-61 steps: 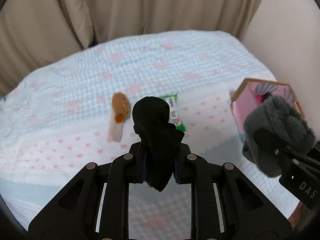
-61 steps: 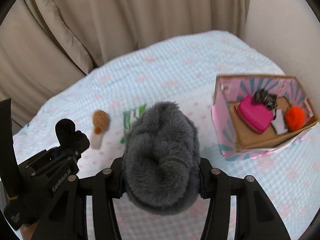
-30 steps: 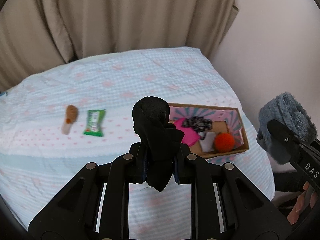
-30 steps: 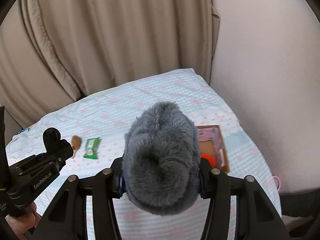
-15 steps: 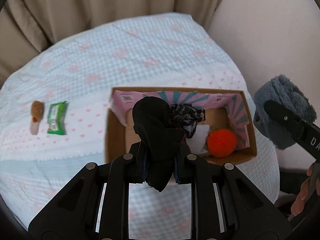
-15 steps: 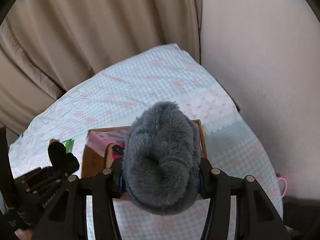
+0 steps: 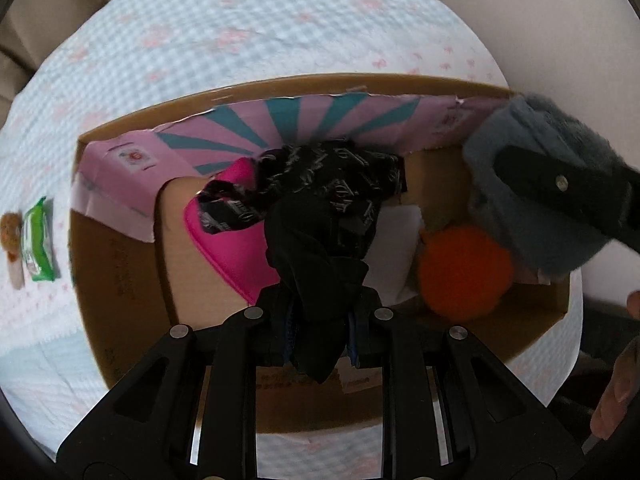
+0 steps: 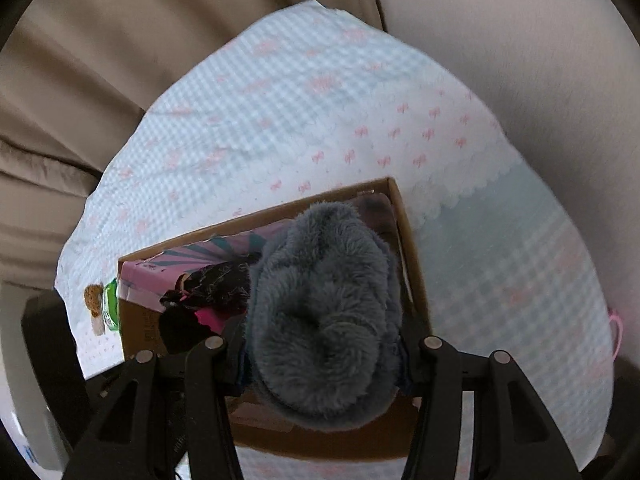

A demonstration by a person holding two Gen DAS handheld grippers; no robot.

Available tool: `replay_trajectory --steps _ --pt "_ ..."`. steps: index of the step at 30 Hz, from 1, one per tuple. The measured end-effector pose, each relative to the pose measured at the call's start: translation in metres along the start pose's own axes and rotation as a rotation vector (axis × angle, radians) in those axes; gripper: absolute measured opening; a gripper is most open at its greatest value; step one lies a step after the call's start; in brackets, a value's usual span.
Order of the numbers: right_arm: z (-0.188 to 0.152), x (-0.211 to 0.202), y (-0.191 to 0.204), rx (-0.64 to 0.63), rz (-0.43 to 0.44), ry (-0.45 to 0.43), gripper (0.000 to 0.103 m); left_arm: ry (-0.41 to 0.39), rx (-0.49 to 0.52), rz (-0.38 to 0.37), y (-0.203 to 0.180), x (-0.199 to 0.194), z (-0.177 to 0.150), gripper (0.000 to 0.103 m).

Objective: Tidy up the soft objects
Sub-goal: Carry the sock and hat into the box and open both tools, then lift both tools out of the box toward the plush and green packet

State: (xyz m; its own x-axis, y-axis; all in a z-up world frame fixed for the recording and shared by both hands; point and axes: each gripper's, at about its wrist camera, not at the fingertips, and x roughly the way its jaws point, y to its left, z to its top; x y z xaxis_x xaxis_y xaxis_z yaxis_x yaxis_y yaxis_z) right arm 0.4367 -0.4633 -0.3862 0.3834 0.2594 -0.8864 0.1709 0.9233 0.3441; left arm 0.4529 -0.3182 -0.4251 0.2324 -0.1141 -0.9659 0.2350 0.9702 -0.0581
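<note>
My left gripper (image 7: 322, 338) is shut on a black cloth bundle (image 7: 316, 264) and hangs over the middle of an open cardboard box (image 7: 120, 280) with a pink and teal lining. Inside lie a pink pouch (image 7: 228, 240), a black patterned fabric piece (image 7: 328, 176), a white item (image 7: 394, 248) and an orange pom-pom (image 7: 464, 272). My right gripper (image 8: 322, 356) is shut on a grey fluffy item (image 8: 324, 312), held above the right end of the box (image 8: 404, 240). The same grey fluffy item (image 7: 532, 184) shows at the right of the left wrist view.
The box rests on a bed cover (image 8: 304, 120) of pale blue check with pink bows. A green packet (image 7: 38, 240) and a small brown plush (image 7: 10, 236) lie left of the box. Beige curtains (image 8: 120, 40) and a wall (image 8: 540, 40) stand behind. A person's fingers (image 7: 616, 392) show at the right edge.
Both grippers have come down and tilted toward the box, which now fills the views. The grey fluffy item has moved over the box's right end. Both grips are unchanged.
</note>
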Motion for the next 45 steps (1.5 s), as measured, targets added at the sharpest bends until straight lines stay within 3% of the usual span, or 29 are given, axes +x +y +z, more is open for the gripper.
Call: replay_trajectory --steps 2,3,4,5,6,8,18,27,38,45 --pt "0.002 0.005 -0.001 0.014 -0.003 0.016 0.051 0.006 0.02 -0.009 -0.003 -0.002 0.002 0.029" --pt "0.004 0.008 -0.001 0.023 0.001 0.029 0.053 0.012 0.024 -0.009 -0.004 -0.003 0.003 0.054" --pt "0.005 0.01 0.0 0.034 0.005 0.034 0.057 0.01 0.03 0.001 -0.004 -0.006 0.004 0.094" --pt "0.006 0.01 -0.001 0.043 0.008 0.031 0.067 0.005 0.031 0.01 -0.001 -0.009 0.004 0.102" --pt "0.007 0.009 0.0 0.041 0.017 0.025 0.086 -0.007 0.03 0.015 0.001 -0.012 0.004 0.103" --pt "0.009 0.007 0.005 0.009 0.049 0.02 0.103 -0.01 0.021 0.018 0.006 -0.014 0.002 0.103" --pt "-0.005 -0.006 0.016 -0.096 0.012 0.01 0.103 -0.001 -0.015 0.029 0.017 -0.024 -0.01 0.103" --pt "-0.017 -0.062 0.039 -0.179 -0.056 -0.076 0.103 -0.031 -0.051 0.05 0.019 -0.077 -0.038 0.103" --pt "-0.052 -0.149 0.082 -0.302 -0.1 -0.2 0.103 -0.214 -0.124 0.107 0.047 -0.186 -0.081 0.103" --pt "-0.094 -0.216 0.118 -0.361 -0.123 -0.383 0.103 -0.349 -0.125 0.126 0.075 -0.258 -0.126 0.103"
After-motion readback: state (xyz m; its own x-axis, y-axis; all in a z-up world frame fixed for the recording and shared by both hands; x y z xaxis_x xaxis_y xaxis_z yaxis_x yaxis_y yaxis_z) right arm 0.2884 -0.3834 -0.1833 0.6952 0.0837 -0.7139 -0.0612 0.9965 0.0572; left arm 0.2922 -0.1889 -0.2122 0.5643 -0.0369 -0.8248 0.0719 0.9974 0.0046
